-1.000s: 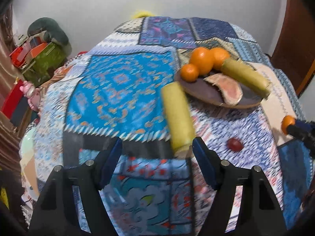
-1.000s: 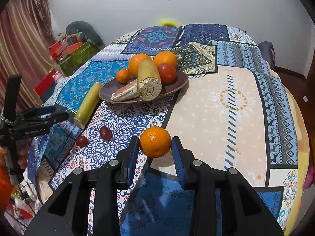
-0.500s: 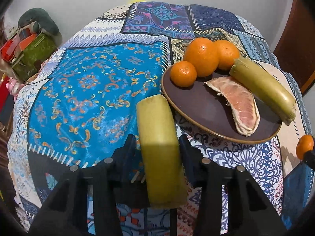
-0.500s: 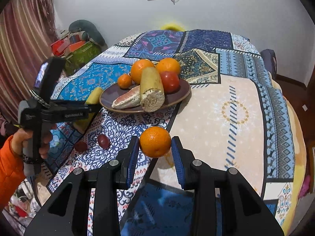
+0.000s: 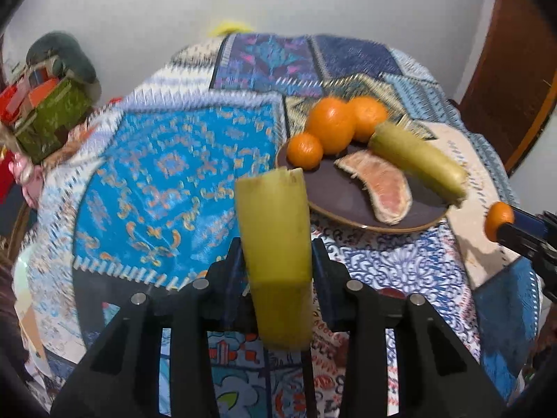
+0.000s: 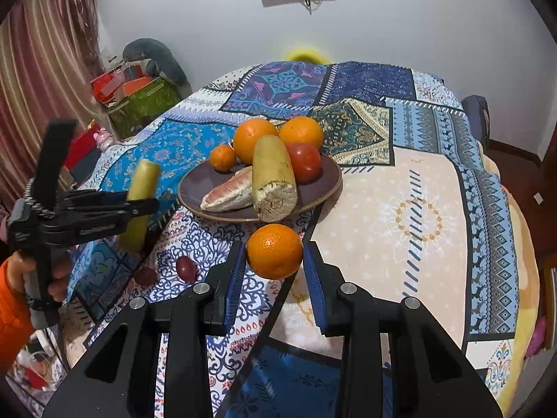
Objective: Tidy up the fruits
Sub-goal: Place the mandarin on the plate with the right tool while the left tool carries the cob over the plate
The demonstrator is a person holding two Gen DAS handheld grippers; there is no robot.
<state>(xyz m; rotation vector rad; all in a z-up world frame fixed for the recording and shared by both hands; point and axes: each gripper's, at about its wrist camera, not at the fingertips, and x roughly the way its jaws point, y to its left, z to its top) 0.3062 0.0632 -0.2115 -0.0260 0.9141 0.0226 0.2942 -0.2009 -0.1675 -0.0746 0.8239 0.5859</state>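
My left gripper [image 5: 276, 278] is shut on a yellow-green fruit piece [image 5: 276, 244] and holds it tilted above the table, left of the brown plate [image 5: 348, 205]; it also shows in the right wrist view [image 6: 141, 202]. My right gripper [image 6: 273, 271] is shut on an orange [image 6: 274, 250], held above the cloth in front of the plate [image 6: 195, 188]. The plate holds three oranges [image 6: 254, 137], a red fruit [image 6: 304, 162], a pomelo wedge [image 6: 228, 195] and another yellow-green piece [image 6: 273, 181].
Two small dark red fruits [image 6: 186, 267] lie on the patterned tablecloth [image 6: 400, 209] near its front left. Boxes and bags [image 6: 139, 97] stand beyond the table's left edge. A door [image 5: 515, 87] is at the right.
My left gripper closed on the yellow-green piece and lifted it off the table, tilting it up. My right gripper keeps holding the orange, slightly nearer the plate.
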